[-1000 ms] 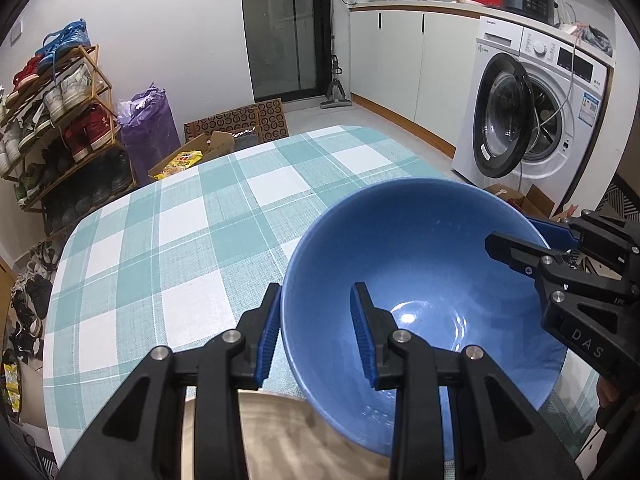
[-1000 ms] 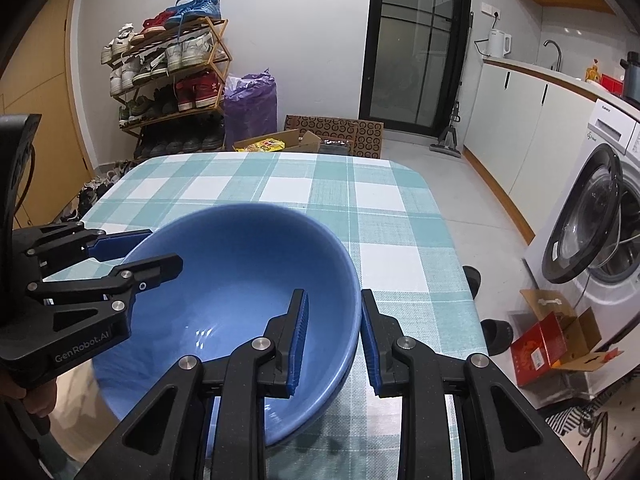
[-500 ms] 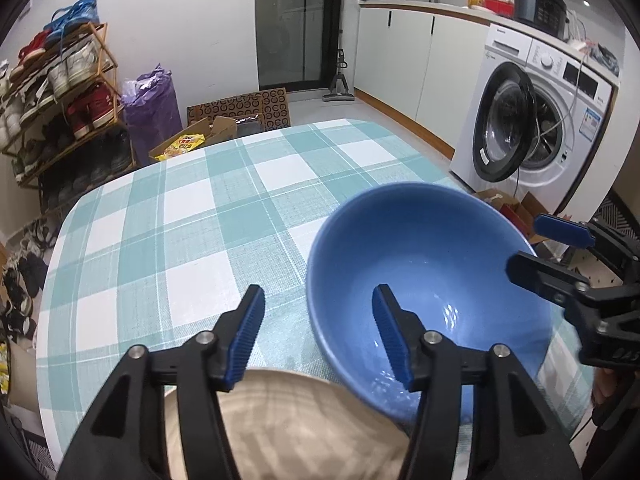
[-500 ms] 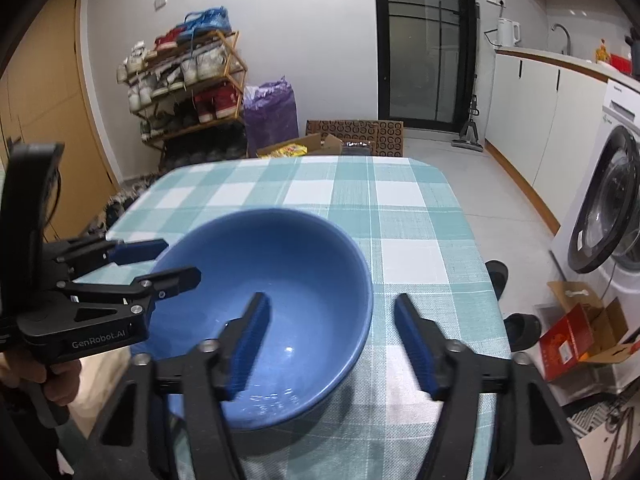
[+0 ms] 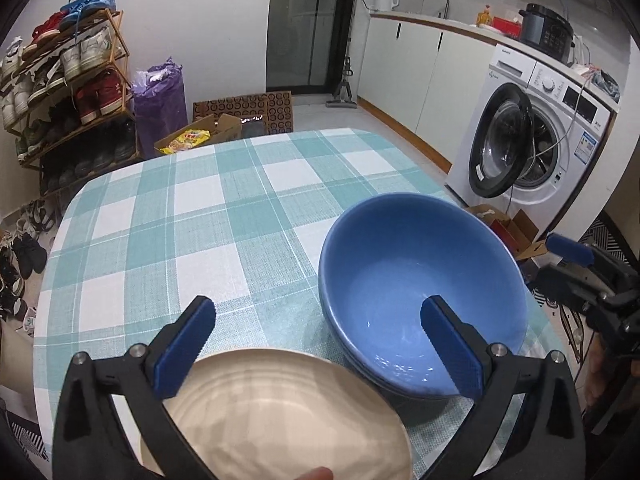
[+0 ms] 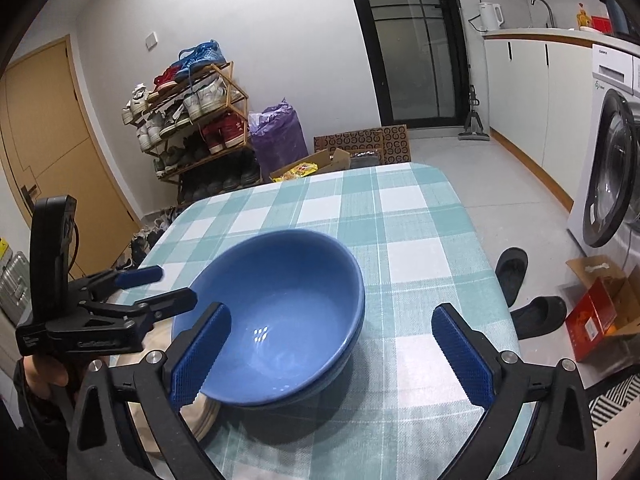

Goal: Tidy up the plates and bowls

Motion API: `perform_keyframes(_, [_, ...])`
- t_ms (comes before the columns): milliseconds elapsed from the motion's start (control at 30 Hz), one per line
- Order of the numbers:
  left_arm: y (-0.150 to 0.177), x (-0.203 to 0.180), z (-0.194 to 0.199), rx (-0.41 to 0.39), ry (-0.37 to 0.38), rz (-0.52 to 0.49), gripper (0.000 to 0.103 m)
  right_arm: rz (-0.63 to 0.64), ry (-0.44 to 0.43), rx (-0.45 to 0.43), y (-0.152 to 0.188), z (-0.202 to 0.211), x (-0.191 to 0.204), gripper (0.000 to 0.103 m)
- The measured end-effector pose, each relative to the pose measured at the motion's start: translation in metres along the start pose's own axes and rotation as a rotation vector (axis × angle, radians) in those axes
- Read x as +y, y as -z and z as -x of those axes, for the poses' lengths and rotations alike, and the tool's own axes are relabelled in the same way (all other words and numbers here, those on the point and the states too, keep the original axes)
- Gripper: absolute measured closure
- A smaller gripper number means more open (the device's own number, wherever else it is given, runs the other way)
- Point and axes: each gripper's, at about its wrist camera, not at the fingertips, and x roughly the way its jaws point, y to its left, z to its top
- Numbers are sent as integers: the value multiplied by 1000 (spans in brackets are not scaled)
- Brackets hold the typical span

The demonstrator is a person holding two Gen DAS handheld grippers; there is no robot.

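Note:
A large blue bowl (image 5: 420,300) (image 6: 280,312) rests on the checked tablecloth (image 5: 200,220), and a second blue rim (image 6: 320,394) shows just under it. A beige plate (image 5: 280,412) (image 6: 200,412) lies beside it at the near edge. My left gripper (image 5: 316,312) (image 6: 172,284) hovers over the bowl's left rim and the plate. Its jaws are opening wide and the pads touch nothing. My right gripper (image 6: 332,314) (image 5: 568,264) hovers over the bowl's right rim, jaws also opening, pads off the bowl.
The table's right edge (image 6: 492,280) drops to a floor with black slippers (image 6: 512,272) and a cardboard box (image 6: 600,304). A washing machine (image 5: 532,140) with its door open stands to the right. A shoe rack (image 5: 68,92) stands far left.
Both grippers were shut on opposite sides of the bowl's rim. They have let go, spread wide and drawn back and up. The bowl now sits on the table beside the plate.

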Motion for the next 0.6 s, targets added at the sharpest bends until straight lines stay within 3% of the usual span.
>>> perform_keyframes(600, [9,-3,-14,66,-6,26,0,-91,-45,34,18,-3,-20,1])
